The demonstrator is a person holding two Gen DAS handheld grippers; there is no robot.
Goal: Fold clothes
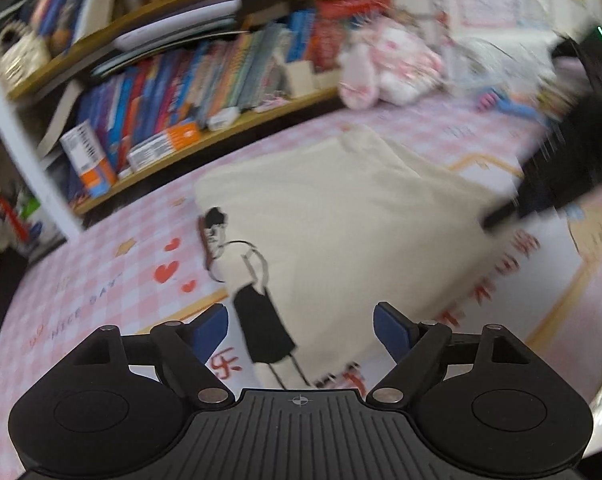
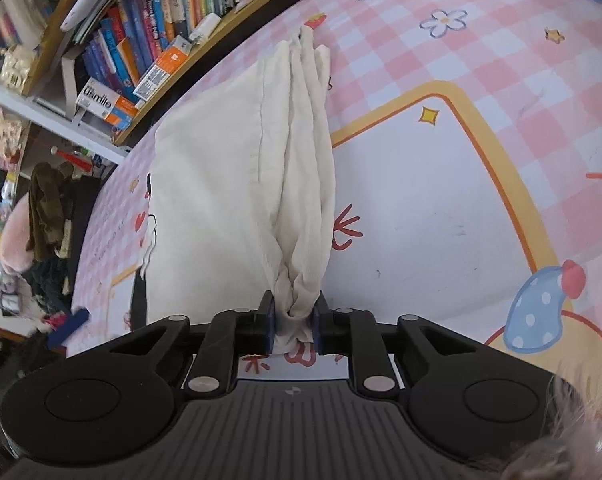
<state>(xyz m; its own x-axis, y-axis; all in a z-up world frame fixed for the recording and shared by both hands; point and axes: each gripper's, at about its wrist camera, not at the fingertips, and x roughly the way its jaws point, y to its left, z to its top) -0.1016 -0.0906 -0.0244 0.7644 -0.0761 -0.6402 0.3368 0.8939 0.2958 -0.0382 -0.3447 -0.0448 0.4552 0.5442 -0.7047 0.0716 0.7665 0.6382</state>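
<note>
1. We see our left tongs [image 1: 301, 330] spread wide with nothing between the blue pads [image 1: 211, 330], hovering above the near edge of the cream garment [image 1: 341, 216].
2. The garment lies on the pink checked surface [image 1: 81, 288], filling the middle of the left wrist view; a printed cartoon figure in a black skirt [image 1: 257, 320] sits on it at about 7 o'clock from its centre.
3. Our right tongs [image 2: 293, 322] are closed tight on a bunched fold of the garment [image 2: 229, 184], the cloth squeezed between the two blue pads [image 2: 267, 326].
4. From that grip, gathered pleats run straight away toward 12 o'clock in the right wrist view, while the flatter body of the garment spreads toward 10 o'clock.
5. A bookshelf [image 1: 173, 92] packed with books stands at 11 o'clock beyond the surface.
6. In the left wrist view the right tongs appear as a dark blurred shape [image 1: 561, 168] at 3 o'clock, at the garment's far edge.
7. A pink and white plush toy [image 1: 389, 64] rests at 1 o'clock near the shelf.
</note>
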